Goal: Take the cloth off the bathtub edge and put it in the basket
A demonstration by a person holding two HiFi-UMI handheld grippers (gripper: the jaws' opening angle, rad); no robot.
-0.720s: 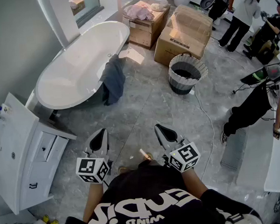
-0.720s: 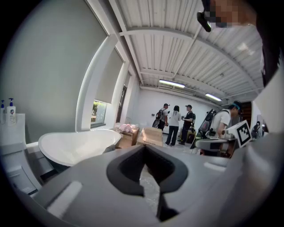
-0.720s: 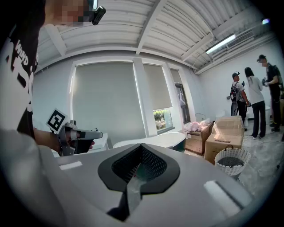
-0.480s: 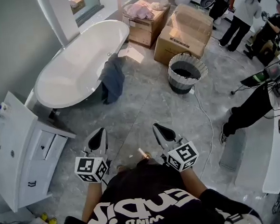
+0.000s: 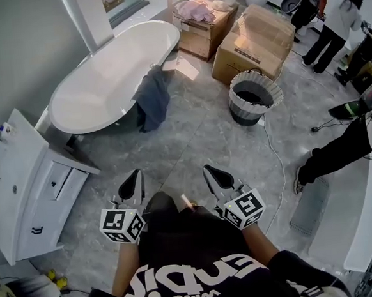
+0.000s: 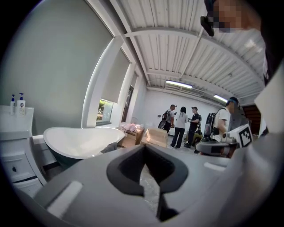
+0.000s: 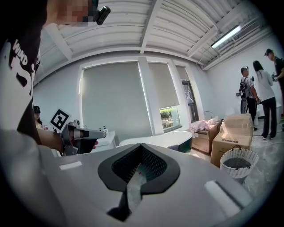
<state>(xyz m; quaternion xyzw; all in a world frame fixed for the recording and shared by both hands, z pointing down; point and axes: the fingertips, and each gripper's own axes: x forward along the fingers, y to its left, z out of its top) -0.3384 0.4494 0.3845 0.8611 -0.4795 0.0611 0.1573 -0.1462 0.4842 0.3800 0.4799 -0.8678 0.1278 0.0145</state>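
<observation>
A dark blue-grey cloth (image 5: 152, 97) hangs over the near rim of the white bathtub (image 5: 100, 81), its lower end close to the floor. The round woven basket (image 5: 253, 96) stands on the floor to the right of the tub. My left gripper (image 5: 135, 179) and right gripper (image 5: 212, 173) are held side by side in front of my chest, far short of both. Each is shut with nothing in it. In the left gripper view the shut left gripper (image 6: 145, 145) points toward the tub (image 6: 82, 141) and cloth (image 6: 109, 147). The right gripper view shows the shut right gripper (image 7: 141, 144), the basket (image 7: 238, 162) and the tub (image 7: 155, 138).
Cardboard boxes (image 5: 260, 37) stand behind the basket, one (image 5: 203, 23) with pink fabric on top. A white cabinet (image 5: 31, 182) is at my left. A cable (image 5: 275, 169) runs over the grey floor. People (image 5: 340, 152) stand and crouch along the right side.
The head view has shifted as the person steps forward: tub, cloth and basket sit slightly lower and more to the right. Both grippers keep their place and stay shut.
</observation>
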